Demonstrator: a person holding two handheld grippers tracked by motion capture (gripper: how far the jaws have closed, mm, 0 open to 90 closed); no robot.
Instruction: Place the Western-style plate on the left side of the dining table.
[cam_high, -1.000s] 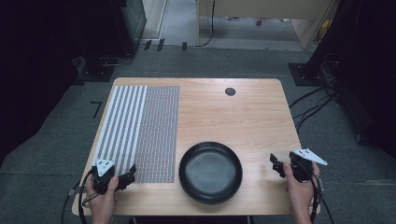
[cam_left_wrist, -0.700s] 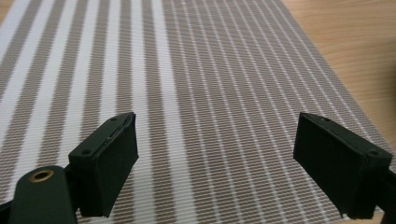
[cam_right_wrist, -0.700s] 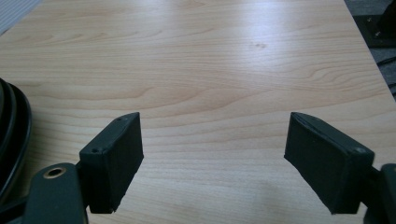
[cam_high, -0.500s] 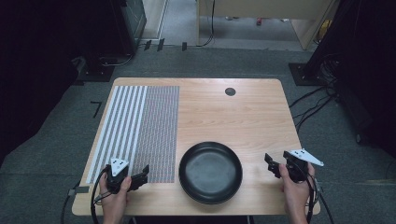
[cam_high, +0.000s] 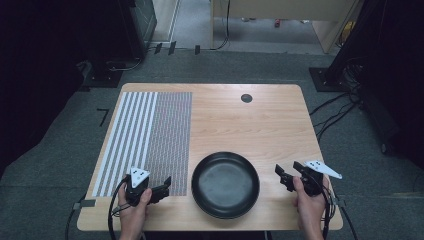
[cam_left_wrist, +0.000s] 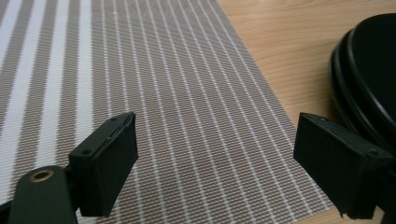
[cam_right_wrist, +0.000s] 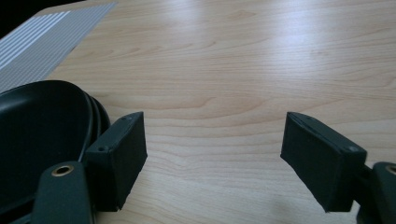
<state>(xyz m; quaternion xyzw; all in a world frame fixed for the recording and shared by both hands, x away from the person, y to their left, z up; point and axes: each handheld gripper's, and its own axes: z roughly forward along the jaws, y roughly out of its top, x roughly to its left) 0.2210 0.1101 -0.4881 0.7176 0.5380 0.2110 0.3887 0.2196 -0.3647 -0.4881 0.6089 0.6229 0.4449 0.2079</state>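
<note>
- While both grippers flank the pan (cam_high: 225, 184) without touching it, the step in hand looks like an approach to its rim.
- Left gripper (cam_high: 164, 189): jaws wide apart, empty, over the near right corner of the mat (cam_high: 150, 140), pan rim just beside its right jaw.
- Right gripper (cam_high: 281, 176): jaws wide apart, empty, over bare desk (cam_high: 250, 125) just off the pan's right side.
- To do it well, I judge: come in low and level, one jaw over the rim and one under, and close only once the lip sits between the pads; the sloped wall could slip.
- Pan: black, round, shallow, matte inside, stepped rim, no handle to be seen. It sits at the middle of the desk's near edge, its left side just beside the mat's edge.
</note>
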